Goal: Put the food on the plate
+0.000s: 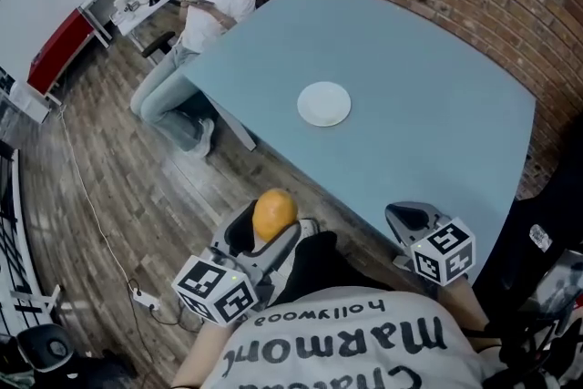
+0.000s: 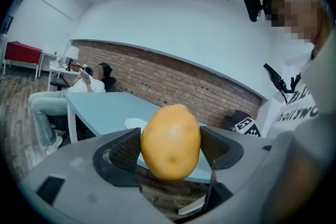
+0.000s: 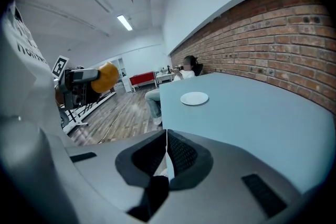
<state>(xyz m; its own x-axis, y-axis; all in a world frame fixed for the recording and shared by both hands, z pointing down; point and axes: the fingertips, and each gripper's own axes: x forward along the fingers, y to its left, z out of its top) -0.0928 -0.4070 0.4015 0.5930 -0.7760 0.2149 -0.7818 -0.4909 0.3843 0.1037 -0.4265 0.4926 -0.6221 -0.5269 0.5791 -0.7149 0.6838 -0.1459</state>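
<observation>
Blue worktop (image 1: 437, 87), white plate (image 1: 323, 103) mid-surface. Orange food (image 1: 274, 212) clamped in left gripper (image 2: 170, 147), off the edge at plate's seven o'clock. Right gripper (image 3: 167, 152) at five o'clock, pressed together.

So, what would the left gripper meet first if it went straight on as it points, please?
Probably the table, at its near edge. The left gripper, shut on the food, aims roughly toward the plate beyond. Height is unclear, so it might clear the edge.

Head view steeply down; both gripper views low along their jaws; table (image 1: 437, 87) and plate (image 1: 323, 103) common to all.
</observation>
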